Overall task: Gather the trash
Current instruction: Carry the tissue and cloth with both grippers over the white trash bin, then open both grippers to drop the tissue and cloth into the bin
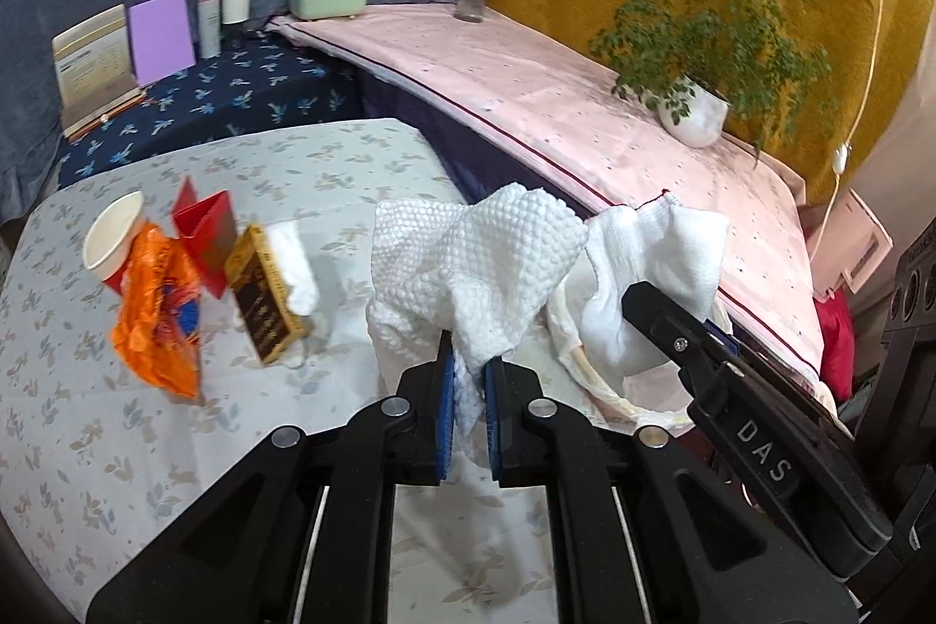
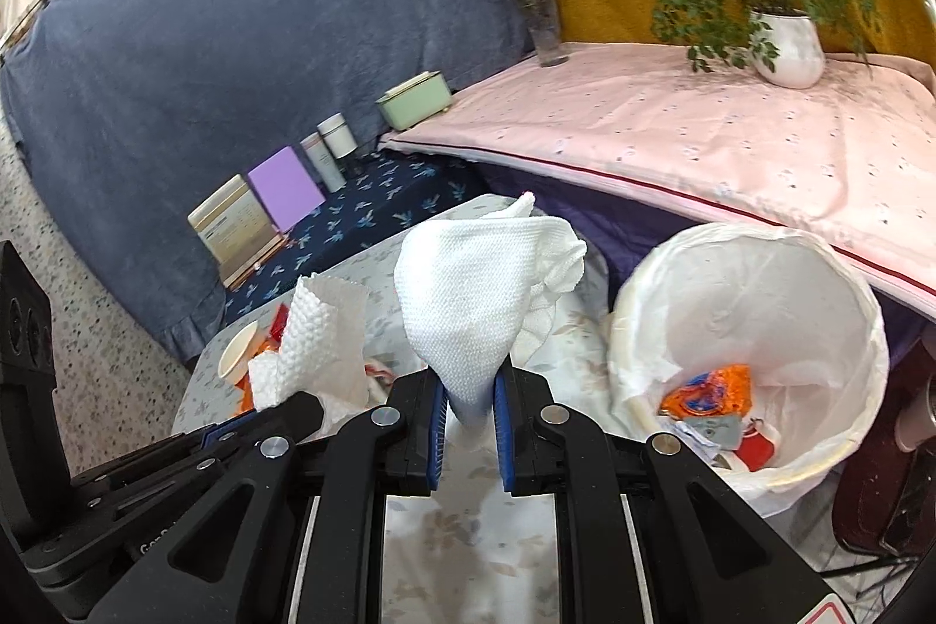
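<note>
Right wrist view puts the whole question plainly: the right tool (image 2: 471,416) is clamped on a crumpled white paper towel (image 2: 468,296), its blue pads pressing the lower tip of the wad, and the lined bin (image 2: 842,285) stands just to the right of it, mouth tilted toward the camera. Some trash already lies at the bottom of the bin — an orange wrapper (image 2: 711,390) and a few scraps. So the drop point lies to the right and a little ahead of this tool, and it looks the nearer of the two.

Left wrist view shows the left tool (image 1: 468,384) closed tight on a second towel, an embossed dotted towel (image 1: 468,261), which stands up and flops over above the pads. From here the right tool (image 1: 684,331) is at the right with its towel bunched in front of the bin, so only a slice of the bin's rim (image 1: 591,384) shows beneath. The left tool therefore has the right tool between it and the bin; I judge the right should release first, then clear the way.

More trash waits on the floral tabletop (image 1: 88,448), left of the left tool: a paper cup (image 1: 114,238), an orange bag (image 1: 158,326), a red carton (image 1: 205,238), a dark gold-edged box (image 1: 266,296) and a white tissue (image 1: 295,267) just beside it — all close together.
</note>
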`<state>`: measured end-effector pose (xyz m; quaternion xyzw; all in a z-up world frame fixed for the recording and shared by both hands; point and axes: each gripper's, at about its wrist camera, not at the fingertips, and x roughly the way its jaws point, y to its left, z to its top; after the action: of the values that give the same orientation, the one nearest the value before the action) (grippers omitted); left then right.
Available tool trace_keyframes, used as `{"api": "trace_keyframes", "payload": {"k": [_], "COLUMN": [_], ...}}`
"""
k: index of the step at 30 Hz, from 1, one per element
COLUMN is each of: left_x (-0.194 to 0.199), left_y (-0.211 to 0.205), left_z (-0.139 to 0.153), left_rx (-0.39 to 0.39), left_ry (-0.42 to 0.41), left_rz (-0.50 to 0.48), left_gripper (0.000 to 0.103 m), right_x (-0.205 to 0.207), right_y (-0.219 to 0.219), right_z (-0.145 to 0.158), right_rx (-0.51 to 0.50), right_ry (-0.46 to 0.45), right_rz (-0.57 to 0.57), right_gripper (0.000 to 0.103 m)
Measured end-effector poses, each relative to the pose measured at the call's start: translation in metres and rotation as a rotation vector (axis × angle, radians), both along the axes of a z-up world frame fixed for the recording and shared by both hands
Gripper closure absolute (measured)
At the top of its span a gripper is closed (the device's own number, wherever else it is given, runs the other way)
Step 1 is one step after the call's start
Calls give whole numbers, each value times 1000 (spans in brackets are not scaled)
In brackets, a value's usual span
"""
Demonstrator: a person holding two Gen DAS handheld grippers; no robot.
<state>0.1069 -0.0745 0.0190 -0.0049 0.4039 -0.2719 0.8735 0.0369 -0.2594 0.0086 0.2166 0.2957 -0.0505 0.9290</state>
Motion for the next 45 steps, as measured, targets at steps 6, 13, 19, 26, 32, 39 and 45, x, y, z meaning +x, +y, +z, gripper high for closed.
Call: {"api": "trace_keyframes", "payload": {"k": [6,13,19,26,32,39,45], "left_x": [-4,-11,-12,-9,-4,4,8], "left_y": [-35,-77,-109,-140,-156,-163,-155], "left_z": [-3,-9,-14,-24,-31,-35,-30], "left_rx": [17,35,53,67,75,65,41], "left_ry": [1,2,6,22,38,45,32], "left_rz": [-65,-134,-187,-234,-253,-250,-211], "left_gripper": [95,95,95,95,94,78,47], "right_x": [-12,-24,-31,-34,-32,-29,-32], "right_y": [-35,-69,-96,-118,-129,-137,-139], "right_z": [-7,-15,-25,-37,-46,-52,-47], "right_rx": [17,26,40,59,69,70,74], "right_ry": [9,19,33,53,69,80,61], "right_rz": [-70,-134,-187,-227,-245,-264,-285], "right_gripper": [90,90,90,90,89,84,74]}}
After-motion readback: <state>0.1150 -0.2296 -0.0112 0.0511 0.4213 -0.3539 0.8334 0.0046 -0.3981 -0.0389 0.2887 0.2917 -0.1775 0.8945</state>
